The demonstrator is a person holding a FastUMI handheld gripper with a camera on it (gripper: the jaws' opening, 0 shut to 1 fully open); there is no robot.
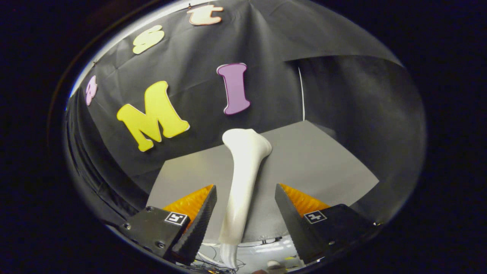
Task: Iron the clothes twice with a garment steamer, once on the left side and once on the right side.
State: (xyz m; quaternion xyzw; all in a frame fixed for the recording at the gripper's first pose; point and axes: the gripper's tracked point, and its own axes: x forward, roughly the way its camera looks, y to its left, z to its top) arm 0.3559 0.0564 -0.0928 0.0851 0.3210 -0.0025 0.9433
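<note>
The fingers [245, 205] stand well apart, one on each side of the white garment steamer [243, 179], and neither presses on it: a clear gap shows between each inner face and the steamer's handle. The steamer runs lengthwise between the fingers and on beyond them, its slim handle passing through the gap and its flared head sitting ahead of the fingertips, over the far part of the grey table [327, 160]. Whether the head rests on the table or hangs above it cannot be told from this angle. At the near end the handle narrows and what looks like a cord or hose leaves it below the fingers, among some loose cables.

The placing makes sense as a line-up for a grasp: the handle is centred in the opening and runs along the fingers' own axis, so closing them would clamp the narrow part while leaving the head free to face the cloth. The wide opening gives margin on both sides for a smooth, rounded shaft that could slip if caught off-centre.

No garment can be made out here, so by my reading neither ironing pass has begun.
</note>
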